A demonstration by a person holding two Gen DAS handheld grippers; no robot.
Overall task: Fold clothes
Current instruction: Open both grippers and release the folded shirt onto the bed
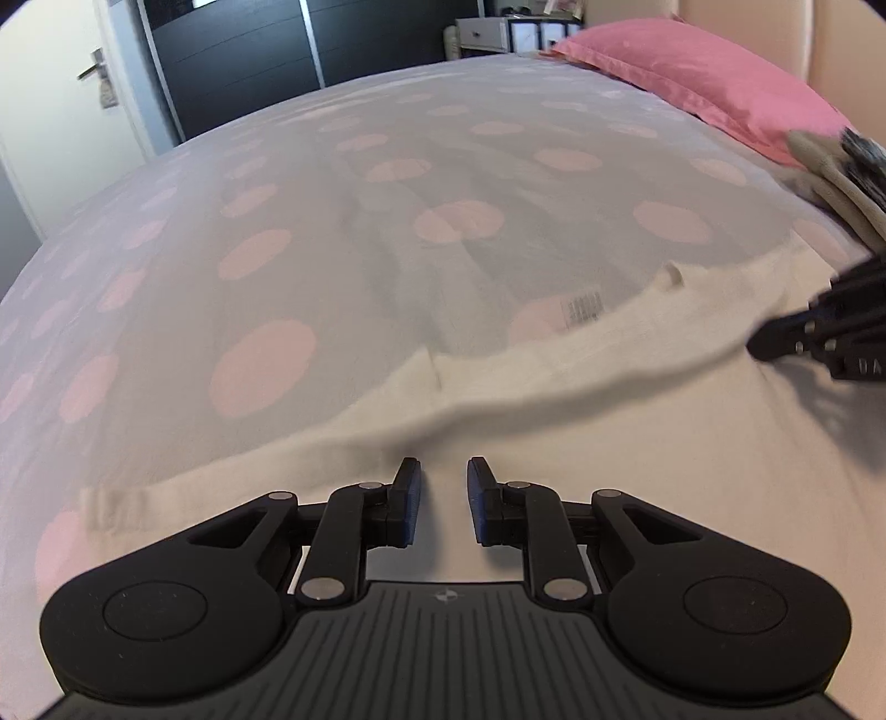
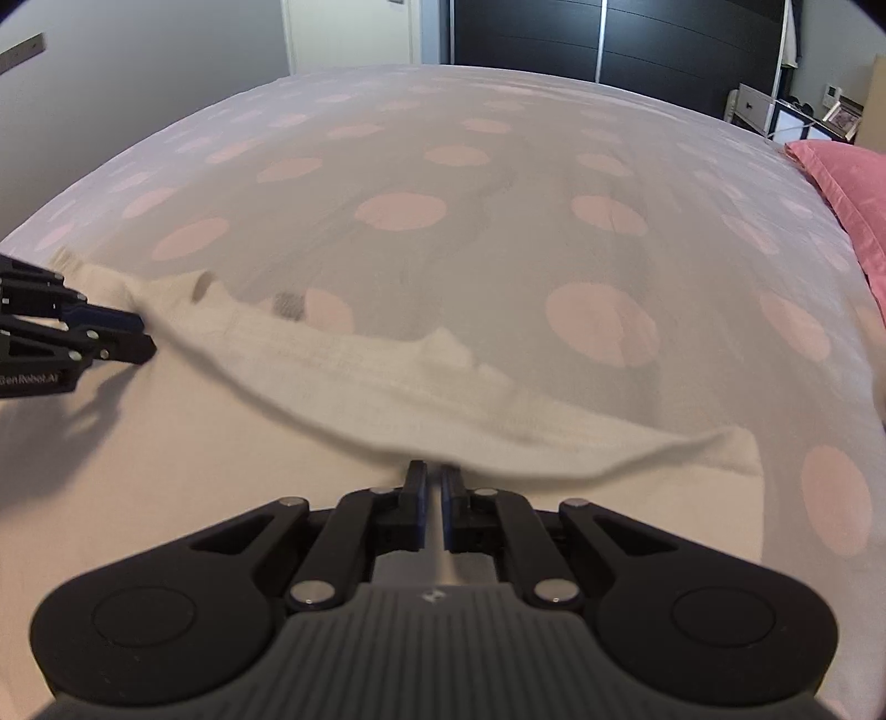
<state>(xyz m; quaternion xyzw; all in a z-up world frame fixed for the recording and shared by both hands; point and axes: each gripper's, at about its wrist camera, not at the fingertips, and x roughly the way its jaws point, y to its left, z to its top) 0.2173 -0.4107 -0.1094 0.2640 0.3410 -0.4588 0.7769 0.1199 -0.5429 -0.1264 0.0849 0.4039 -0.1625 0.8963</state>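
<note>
A white garment (image 1: 554, 360) (image 2: 387, 376) lies spread on a bed, its far edge raised in a blurred ridge between my two grippers. A barcode label (image 1: 581, 304) (image 2: 288, 304) sticks out near that edge. The left gripper (image 1: 443, 471) (image 2: 144, 338) has its jaws a small way apart, with white cloth bunched at the tips. The right gripper (image 2: 434, 471) (image 1: 761, 343) has its jaws almost together, pinching the cloth edge at its tips. Each gripper shows at the side of the other's view, both on the same raised edge.
The bed wears a pale duvet with pink dots (image 1: 332, 194) (image 2: 498, 221). A pink pillow (image 1: 692, 72) (image 2: 853, 183) lies at the head end, with a small pile of beige and dark clothes (image 1: 830, 171) beside it. A dark wardrobe (image 1: 249, 55), a white door (image 1: 66, 83) and a nightstand (image 1: 482, 33) stand beyond.
</note>
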